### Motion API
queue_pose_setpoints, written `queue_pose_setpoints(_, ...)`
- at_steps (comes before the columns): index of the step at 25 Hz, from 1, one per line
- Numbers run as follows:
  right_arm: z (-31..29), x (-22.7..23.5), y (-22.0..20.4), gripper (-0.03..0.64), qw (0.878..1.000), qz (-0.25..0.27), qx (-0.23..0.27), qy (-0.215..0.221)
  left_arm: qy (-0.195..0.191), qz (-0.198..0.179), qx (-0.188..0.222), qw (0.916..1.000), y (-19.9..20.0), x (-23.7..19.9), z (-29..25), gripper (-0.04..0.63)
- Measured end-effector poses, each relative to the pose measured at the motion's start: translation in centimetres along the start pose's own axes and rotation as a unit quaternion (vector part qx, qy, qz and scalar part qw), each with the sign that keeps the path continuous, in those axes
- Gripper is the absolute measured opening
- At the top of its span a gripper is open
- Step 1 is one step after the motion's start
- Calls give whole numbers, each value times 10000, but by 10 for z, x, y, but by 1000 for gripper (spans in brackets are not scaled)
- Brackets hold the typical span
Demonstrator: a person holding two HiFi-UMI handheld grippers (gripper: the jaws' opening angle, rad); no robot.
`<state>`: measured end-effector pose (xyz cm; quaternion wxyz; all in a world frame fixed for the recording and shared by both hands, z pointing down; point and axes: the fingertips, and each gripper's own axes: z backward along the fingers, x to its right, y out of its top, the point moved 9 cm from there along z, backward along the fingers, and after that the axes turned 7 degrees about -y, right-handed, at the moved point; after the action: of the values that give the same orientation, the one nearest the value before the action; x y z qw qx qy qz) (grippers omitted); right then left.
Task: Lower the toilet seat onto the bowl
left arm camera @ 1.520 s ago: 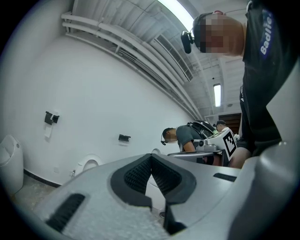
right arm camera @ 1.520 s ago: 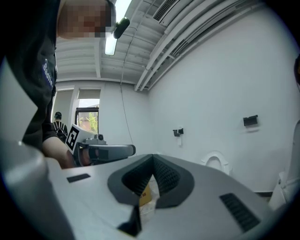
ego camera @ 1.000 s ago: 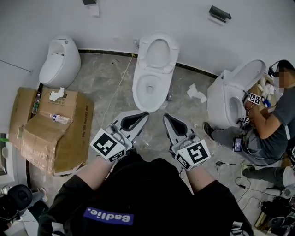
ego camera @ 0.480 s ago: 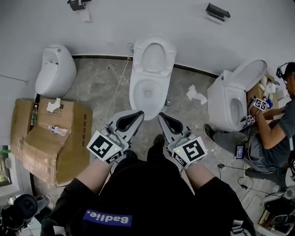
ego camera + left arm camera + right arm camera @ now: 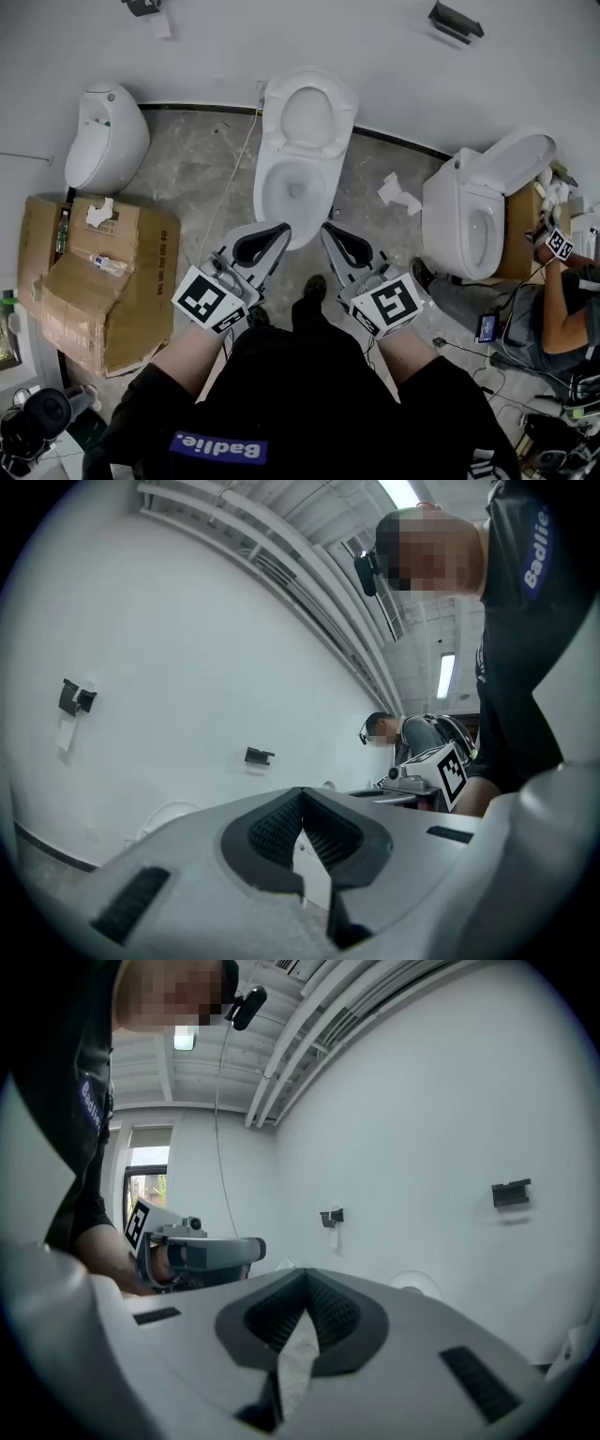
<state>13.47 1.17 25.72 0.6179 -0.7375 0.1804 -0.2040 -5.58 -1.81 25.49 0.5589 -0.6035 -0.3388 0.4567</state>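
The white toilet stands against the wall in the head view, its seat (image 5: 307, 114) raised upright above the open bowl (image 5: 265, 192). My left gripper (image 5: 284, 228) and right gripper (image 5: 326, 228) are held side by side, level, just short of the bowl's front rim and not touching it. Both are shut with nothing between the jaws. In the left gripper view the left gripper (image 5: 302, 791) has its dark pads meeting at the tip. The right gripper (image 5: 306, 1272) looks the same in the right gripper view.
A second white fixture (image 5: 105, 136) stands at the left wall, with flattened cardboard boxes (image 5: 103, 281) in front of it. Another toilet (image 5: 478, 211) and a seated person (image 5: 562, 314) with cables are at the right. Crumpled paper (image 5: 398, 192) lies on the floor.
Both grippers have moved forward together toward the toilet, and their tips now lie at the bowl's front rim. The seated person has slid toward the right edge of the view.
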Motion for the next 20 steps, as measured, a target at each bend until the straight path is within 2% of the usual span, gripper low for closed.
queue_pose_setpoints(4,-8,23,2,26,9999,11,14,107,64,-27,-1,10000,2,-11,-20,14)
queue_pose_setpoints(11,-34,69,4,26,9995,11,17,321,395,-21,78,9992,-2,-37,-52,15)
queue_pose_setpoints(20,-80,90,1,26,9992,74,5,400,475,-4,174,9987,-7,-69,-60,15)
